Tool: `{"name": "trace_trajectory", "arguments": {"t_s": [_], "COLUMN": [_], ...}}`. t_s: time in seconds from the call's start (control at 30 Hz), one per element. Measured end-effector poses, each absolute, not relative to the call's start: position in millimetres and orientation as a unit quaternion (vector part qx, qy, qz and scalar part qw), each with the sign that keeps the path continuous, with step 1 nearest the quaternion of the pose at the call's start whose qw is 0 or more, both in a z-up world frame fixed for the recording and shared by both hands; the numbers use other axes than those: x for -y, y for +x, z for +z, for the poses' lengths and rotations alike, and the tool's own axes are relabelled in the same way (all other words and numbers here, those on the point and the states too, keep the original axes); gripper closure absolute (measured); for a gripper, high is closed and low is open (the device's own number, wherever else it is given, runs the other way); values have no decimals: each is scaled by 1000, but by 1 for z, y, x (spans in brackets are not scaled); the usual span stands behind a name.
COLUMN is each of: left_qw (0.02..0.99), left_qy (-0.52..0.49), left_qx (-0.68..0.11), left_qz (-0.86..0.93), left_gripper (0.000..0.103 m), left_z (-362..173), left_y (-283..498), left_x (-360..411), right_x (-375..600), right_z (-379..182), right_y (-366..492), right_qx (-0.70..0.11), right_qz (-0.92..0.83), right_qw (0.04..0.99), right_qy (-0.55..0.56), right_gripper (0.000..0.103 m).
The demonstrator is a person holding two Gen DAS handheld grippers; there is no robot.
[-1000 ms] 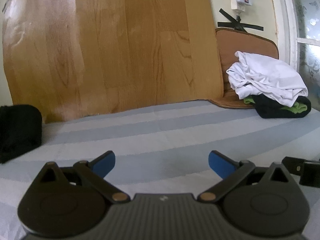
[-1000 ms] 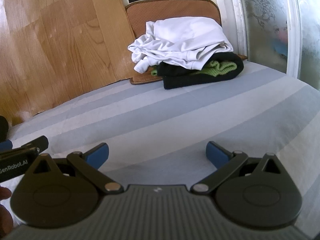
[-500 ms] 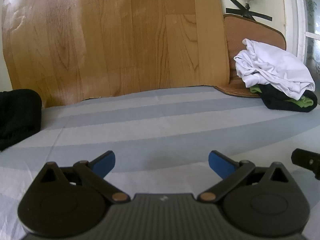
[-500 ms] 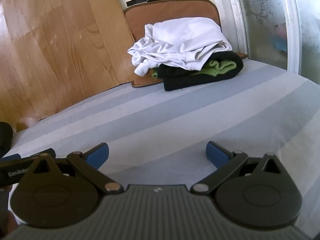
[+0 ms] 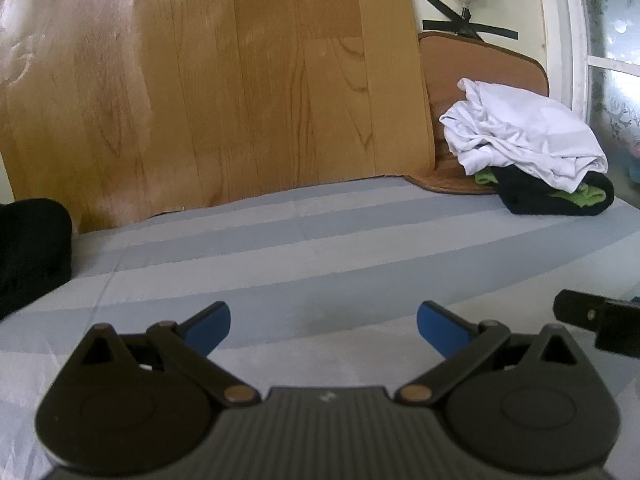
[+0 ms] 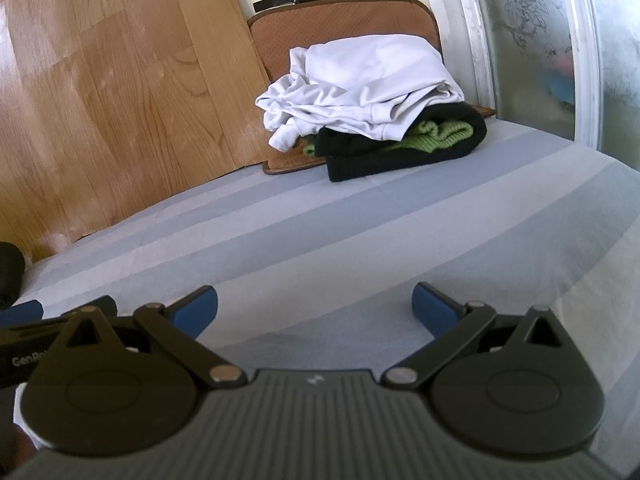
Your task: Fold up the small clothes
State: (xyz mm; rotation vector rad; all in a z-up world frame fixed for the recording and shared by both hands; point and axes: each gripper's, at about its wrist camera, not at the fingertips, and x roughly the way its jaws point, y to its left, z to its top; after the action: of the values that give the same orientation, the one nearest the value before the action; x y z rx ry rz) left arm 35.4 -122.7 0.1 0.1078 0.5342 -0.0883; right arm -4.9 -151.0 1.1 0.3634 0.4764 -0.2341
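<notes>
A pile of clothes lies at the far right of the bed: a crumpled white garment [image 5: 524, 136] [image 6: 360, 88] on top of a black garment [image 5: 556, 198] [image 6: 404, 152] with a green one [image 5: 588, 194] [image 6: 436, 136] tucked in it. My left gripper [image 5: 324, 326] is open and empty, low over the striped sheet [image 5: 320, 248]. My right gripper [image 6: 316, 310] is open and empty, also low over the sheet [image 6: 360, 220], well short of the pile. Part of the right gripper [image 5: 596, 316] shows at the left view's right edge.
A dark folded cloth [image 5: 32, 248] lies at the far left of the bed. A wood-pattern board [image 5: 224, 80] leans against the wall behind the bed. A brown mat [image 6: 344, 28] stands behind the pile. A frosted window [image 6: 560, 40] is on the right.
Both grippers have shifted a little; the pile sits slightly closer and more central in the right wrist view. Both stay open and empty.
</notes>
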Motion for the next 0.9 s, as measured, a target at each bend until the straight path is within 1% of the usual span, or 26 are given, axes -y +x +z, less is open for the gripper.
{"name": "trace_trajectory", "arguments": {"t_s": [0.13, 0.4, 0.63, 0.73, 0.9], "left_qw": [963, 959, 955, 950, 948], "left_qy": [49, 13, 30, 40, 54], "left_qx": [-263, -280, -295, -310, -314], "left_qz": [-43, -35, -17, -6, 19], "left_gripper": [0, 0, 0, 0, 0], "left_z": [3, 5, -3, -8, -10], "left_y": [34, 40, 46, 51, 53], "left_x": [122, 109, 113, 116, 120], "right_x": [153, 139, 130, 132, 133], "right_z": [1, 2, 3, 3, 3], "right_y": [-6, -5, -4, -5, -7], "right_qx": [-231, -242, -242, -239, -234], "right_qz": [-112, -114, -88, -84, -79], "right_qw": [949, 951, 955, 954, 953], "right_qy": [185, 157, 151, 161, 173], "right_gripper": [0, 0, 0, 0, 0]}}
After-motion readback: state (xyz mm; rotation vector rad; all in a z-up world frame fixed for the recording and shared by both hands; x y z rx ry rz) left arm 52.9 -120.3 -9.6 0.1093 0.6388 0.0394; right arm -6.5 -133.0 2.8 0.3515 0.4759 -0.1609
